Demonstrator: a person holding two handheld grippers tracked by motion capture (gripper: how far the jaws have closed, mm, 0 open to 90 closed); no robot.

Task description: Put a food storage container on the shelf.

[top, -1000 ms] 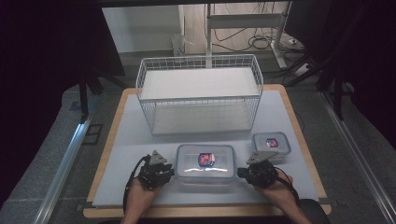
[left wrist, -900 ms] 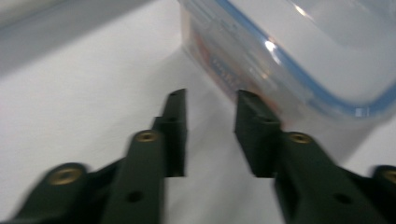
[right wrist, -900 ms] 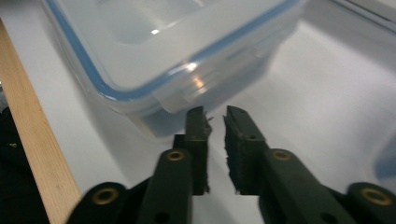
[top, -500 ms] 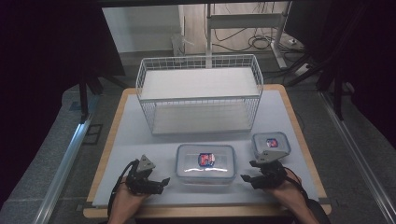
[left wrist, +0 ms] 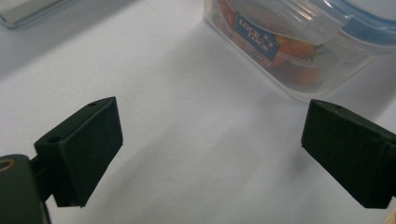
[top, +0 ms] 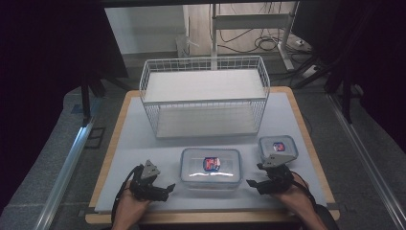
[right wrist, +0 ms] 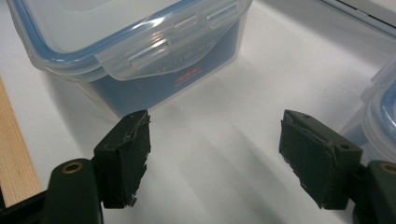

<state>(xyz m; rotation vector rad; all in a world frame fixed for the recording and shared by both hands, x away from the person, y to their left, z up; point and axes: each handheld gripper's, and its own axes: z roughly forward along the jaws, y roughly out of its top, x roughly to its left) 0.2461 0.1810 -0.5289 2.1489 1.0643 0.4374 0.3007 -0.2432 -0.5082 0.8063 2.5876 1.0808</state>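
Note:
A large clear lidded container (top: 210,167) with a blue seal sits on the white mat at front centre. A smaller lidded container (top: 277,146) stands to its right. My left gripper (top: 165,188) rests on the mat left of the large container, jaws open and pointing at it. In the left gripper view the left gripper (left wrist: 212,140) holds nothing, and the large container (left wrist: 289,46) lies ahead to the right. My right gripper (top: 252,184) is open at that container's right side. In the right gripper view the right gripper (right wrist: 215,158) is empty, just short of the large container (right wrist: 135,42).
A white wire basket (top: 206,96) stands behind the containers at the back of the mat. The small container's edge (right wrist: 380,116) is close beside my right jaw. The wooden table edge (right wrist: 14,158) runs along the front.
Both grippers have drawn back from the large container's sides, outward and toward the front edge. The containers have not moved.

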